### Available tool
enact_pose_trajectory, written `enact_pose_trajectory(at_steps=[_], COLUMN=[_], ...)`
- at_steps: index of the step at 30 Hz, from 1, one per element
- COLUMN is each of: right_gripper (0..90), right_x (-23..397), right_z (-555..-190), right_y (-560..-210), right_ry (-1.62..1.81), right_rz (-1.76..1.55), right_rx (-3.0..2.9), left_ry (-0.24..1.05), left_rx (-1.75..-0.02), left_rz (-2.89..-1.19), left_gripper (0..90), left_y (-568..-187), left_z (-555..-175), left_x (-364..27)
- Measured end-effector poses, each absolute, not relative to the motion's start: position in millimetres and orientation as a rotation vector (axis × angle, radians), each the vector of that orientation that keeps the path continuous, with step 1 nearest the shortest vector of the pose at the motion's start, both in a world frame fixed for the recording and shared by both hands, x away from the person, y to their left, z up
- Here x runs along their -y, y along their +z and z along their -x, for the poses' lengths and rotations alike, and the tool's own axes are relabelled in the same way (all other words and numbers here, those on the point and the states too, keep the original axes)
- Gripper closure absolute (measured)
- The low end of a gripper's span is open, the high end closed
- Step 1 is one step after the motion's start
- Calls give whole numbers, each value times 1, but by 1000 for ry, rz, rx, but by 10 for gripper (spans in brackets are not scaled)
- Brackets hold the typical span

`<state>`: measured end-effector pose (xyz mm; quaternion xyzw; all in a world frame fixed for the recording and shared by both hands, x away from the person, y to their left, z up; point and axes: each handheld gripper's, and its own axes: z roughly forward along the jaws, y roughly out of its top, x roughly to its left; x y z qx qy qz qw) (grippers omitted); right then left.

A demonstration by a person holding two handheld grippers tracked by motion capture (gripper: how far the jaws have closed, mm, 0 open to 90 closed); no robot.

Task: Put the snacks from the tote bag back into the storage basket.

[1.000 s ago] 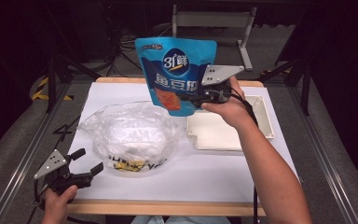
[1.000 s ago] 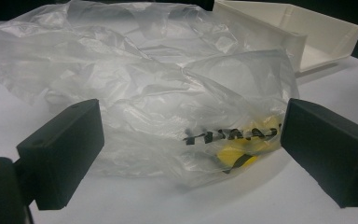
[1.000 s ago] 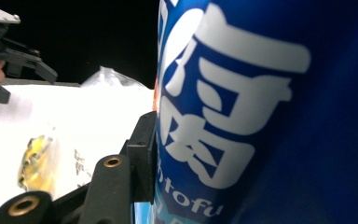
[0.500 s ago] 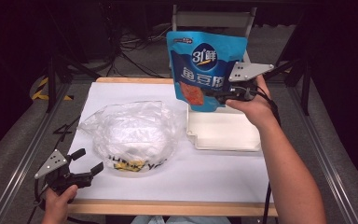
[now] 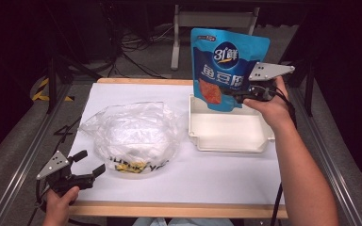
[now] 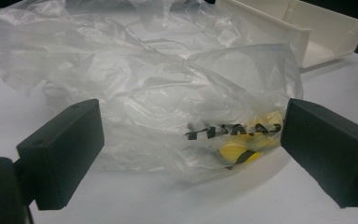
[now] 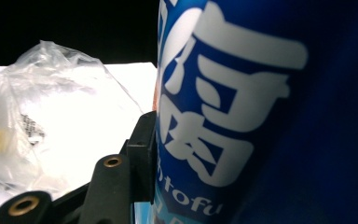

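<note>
While the right claw (image 5: 238, 96) pinches the blue pouch (image 5: 226, 66) upright above the white tray (image 5: 228, 141), lower it squarely inside. Left claw (image 5: 87, 165): wide open, empty, near the plastic bag (image 5: 132, 134) on the tabletop (image 5: 217, 174).

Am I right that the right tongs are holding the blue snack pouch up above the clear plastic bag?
Not quite. The right tongs do hold the blue snack pouch up, but above the white tray, not the clear plastic bag, which lies to the tray's left. The high view shows it.
</note>
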<state>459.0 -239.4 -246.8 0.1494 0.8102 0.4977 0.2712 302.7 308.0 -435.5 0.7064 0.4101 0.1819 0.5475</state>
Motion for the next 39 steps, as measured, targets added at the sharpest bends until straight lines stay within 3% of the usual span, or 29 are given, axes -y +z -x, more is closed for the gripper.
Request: enact_pose_trajectory(at_steps=[15,39], right_gripper=[537,536], right_x=[263,257], right_z=[-477,-489], right_y=[-282,-342], right_ry=[1285,1193], right_rz=[-486,-533], right_rx=[-2199,-2337], left_ry=[424,419], left_rx=[-975,-978], left_rz=[-1676,-1673], left_gripper=[66,66], left_y=[-437,-437], left_z=[-304,-304], left_x=[-308,-309])
